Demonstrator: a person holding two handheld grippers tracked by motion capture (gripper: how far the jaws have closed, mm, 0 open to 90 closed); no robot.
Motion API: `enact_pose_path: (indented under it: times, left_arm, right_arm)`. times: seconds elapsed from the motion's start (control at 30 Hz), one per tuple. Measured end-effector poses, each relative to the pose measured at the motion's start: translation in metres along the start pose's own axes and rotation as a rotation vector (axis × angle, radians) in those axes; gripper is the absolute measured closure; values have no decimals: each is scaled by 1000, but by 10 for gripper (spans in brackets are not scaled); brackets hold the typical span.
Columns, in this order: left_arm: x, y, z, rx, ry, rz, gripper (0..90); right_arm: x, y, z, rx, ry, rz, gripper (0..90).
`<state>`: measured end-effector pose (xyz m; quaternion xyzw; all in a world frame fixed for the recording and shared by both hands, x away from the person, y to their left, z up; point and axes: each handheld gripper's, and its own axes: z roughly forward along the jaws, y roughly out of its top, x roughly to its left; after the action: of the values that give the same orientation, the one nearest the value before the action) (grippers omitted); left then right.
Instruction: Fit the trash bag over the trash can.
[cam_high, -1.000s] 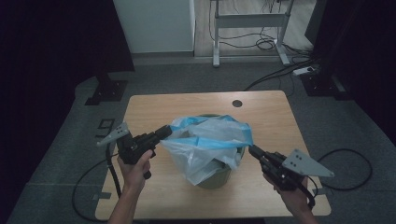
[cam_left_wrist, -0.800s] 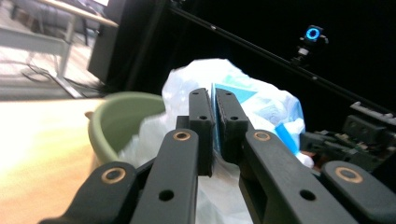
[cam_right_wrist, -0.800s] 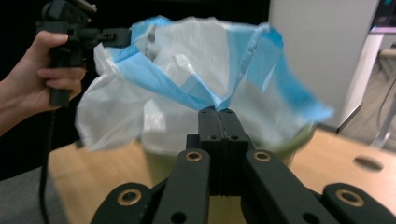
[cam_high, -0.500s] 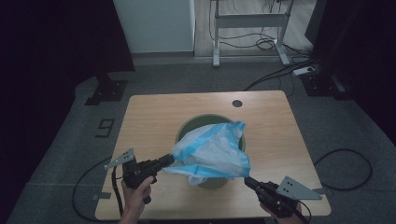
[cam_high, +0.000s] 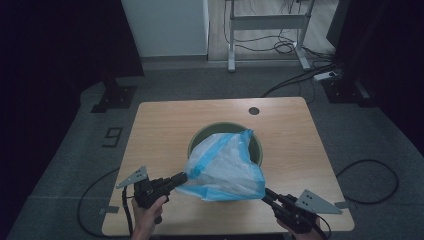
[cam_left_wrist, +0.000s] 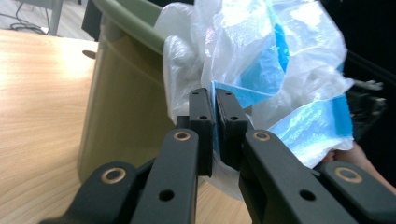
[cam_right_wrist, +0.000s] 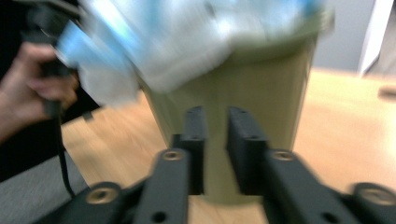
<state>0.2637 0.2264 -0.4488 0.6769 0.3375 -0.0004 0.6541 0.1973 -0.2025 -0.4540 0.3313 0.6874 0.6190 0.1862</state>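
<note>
**Two tongs at the bag, one gripping**

Your left tongs (cam_high: 181, 176) sit at the near left of the tabletop (cam_high: 160, 130), and their jaws are pinched on the blue-edged hem of the bag (cam_high: 225, 167); the left gripper view shows the film caught between the two black pads. Your left hand (cam_high: 147, 215) holds them from below the tabletop's near edge. The bag is clear plastic with blue bands, bunched and draped over the near rim of the green bin (cam_high: 202, 135), which stands upright around the middle of the tabletop. Your right tongs (cam_high: 266, 193) lie at the bag's near right corner. In the blurred right gripper view their jaws stand slightly apart with nothing visible between them, the bin's wall straight ahead.
</note>
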Motion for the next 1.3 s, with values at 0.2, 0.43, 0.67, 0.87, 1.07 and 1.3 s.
enact_pose_path:
  times: [0.2, 0.43, 0.67, 0.87, 1.07, 1.3]
  left_arm:
    - [-3, 2, 0, -17, 6, 3, 859]
    - [-5, 3, -1, -25, 13, 6, 860]
    - [-7, 1, 1, -28, 13, 25, 860]
    - [-3, -11, 2, -3, 26, 30, 864]
    - [5, -19, 9, 3, 49, 18, 867]
    - [0, -17, 9, -12, 52, 53, 676]
  right_arm:
    - [9, 24, -23, -83, 40, 6, 582]
    - [13, 35, -27, -85, 59, 15, 540]
    - [11, 43, 2, -26, 43, 36, 782]
    - [9, 21, 8, 77, 44, 39, 888]
    - [-7, 0, 18, 137, -44, 50, 888]
    - [-21, 4, 25, 98, -76, 76, 878]
